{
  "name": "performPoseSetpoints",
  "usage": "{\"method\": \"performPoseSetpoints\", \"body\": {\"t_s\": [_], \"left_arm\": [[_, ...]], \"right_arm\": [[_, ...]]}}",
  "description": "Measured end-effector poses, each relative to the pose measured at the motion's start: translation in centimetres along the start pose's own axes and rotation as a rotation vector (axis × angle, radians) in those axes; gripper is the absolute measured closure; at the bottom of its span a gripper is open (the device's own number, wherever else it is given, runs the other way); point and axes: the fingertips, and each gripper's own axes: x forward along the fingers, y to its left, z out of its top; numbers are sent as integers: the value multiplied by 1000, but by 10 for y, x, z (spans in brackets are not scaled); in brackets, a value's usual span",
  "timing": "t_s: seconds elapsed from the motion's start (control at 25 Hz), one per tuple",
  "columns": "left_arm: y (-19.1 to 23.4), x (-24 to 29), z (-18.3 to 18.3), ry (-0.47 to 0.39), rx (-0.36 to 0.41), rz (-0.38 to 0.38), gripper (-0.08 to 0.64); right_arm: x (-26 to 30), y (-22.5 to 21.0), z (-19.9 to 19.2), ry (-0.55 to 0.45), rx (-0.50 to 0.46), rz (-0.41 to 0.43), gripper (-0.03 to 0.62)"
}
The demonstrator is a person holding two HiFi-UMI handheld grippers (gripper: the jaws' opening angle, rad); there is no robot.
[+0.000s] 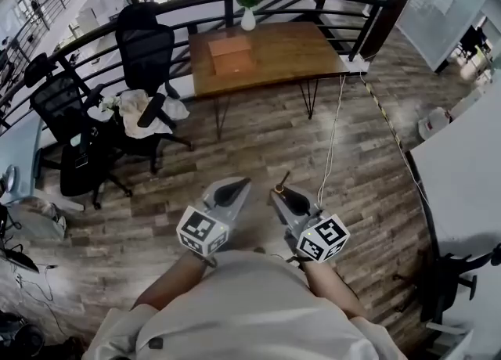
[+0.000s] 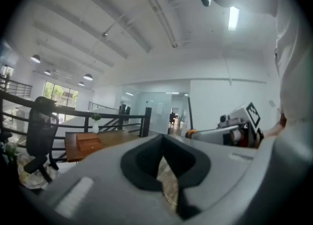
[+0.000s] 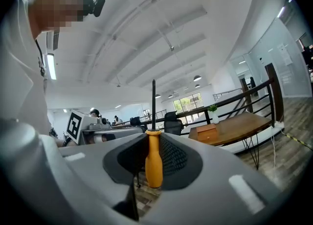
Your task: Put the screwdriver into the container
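A screwdriver (image 3: 153, 158) with a smooth, rounded orange handle and a thin, dark, straight metal shaft is clamped in the right tool (image 3: 152, 138). In the right gripper view the handle stands upright between the two dark ribbed pads, which press on it from either side. The collar of the handle sits level with the tool's tips, and the whole shaft sticks out beyond them, pointing away from the person. In the head view only that dark shaft shows, poking forward and slightly right from the right tool's grey nose. The left tool (image 2: 163, 138) is closed on nothing: its tips meet, and only a sliver of floor shows through the gap lower down. A person in a light top holds both tools side by side, close to the body and near each other, above a wooden plank floor (image 1: 258, 139), so the screwdriver hangs in the air rather than lying on anything. Well ahead stands a wooden bench (image 1: 290, 53) on thin black legs. A brown box-shaped container (image 1: 231, 55) sits on it towards its left end, well apart from the screwdriver. A white vase (image 1: 248, 18) with a green sprig stands at the bench's far edge. Black office chairs (image 1: 145, 49) stand off the bench's left end.
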Motion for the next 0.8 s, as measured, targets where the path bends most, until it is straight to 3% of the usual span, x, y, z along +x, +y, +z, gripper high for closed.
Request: {"method": "performPoseSetpoints", "body": {"t_s": [0.36, 0.8], "left_arm": [[71, -5, 3, 2, -17, -5, 557], [176, -33, 46, -8, 30, -15, 556]], "right_arm": [[75, -2, 6, 10, 12, 22, 515], [194, 17, 38, -23, 16, 55, 515]]}}
